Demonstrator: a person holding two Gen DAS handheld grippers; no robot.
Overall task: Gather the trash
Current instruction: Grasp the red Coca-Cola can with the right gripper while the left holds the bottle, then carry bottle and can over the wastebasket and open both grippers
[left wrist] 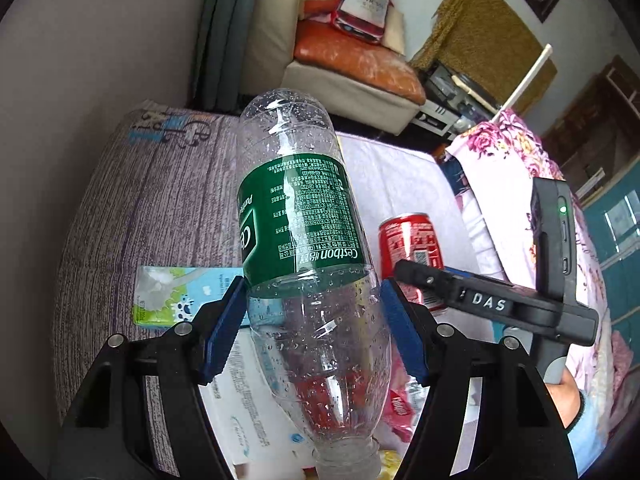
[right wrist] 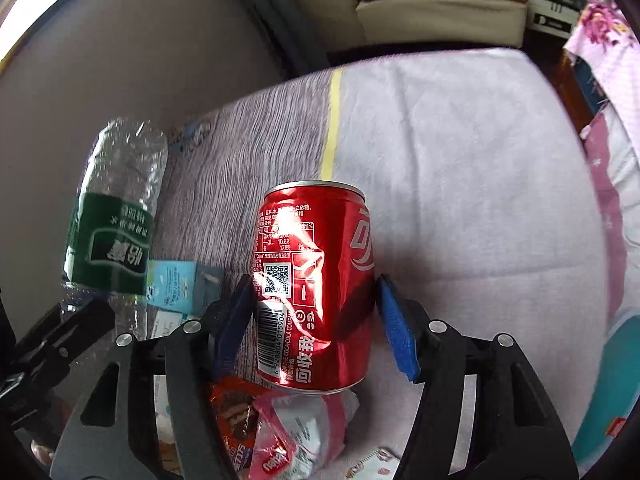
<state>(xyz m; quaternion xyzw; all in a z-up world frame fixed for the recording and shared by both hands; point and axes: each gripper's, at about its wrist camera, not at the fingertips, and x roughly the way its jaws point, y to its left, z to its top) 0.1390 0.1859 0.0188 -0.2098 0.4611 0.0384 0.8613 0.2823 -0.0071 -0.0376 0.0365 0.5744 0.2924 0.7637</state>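
My left gripper (left wrist: 314,320) is shut on an empty clear plastic bottle (left wrist: 308,240) with a green label, held neck down above the table. The bottle also shows at the left of the right wrist view (right wrist: 116,220). My right gripper (right wrist: 314,320) is shut on a dented red cola can (right wrist: 316,284), held upside down; the can shows in the left wrist view (left wrist: 412,248) with the right gripper (left wrist: 492,304) beside it. Snack wrappers (right wrist: 292,436) lie under the can.
A blue and green carton (left wrist: 180,296) lies on the wood-patterned table (left wrist: 140,208). A white cloth (right wrist: 460,184) covers the table's right part. White paper packaging (left wrist: 248,400) lies below the bottle. A sofa (left wrist: 352,80) stands behind.
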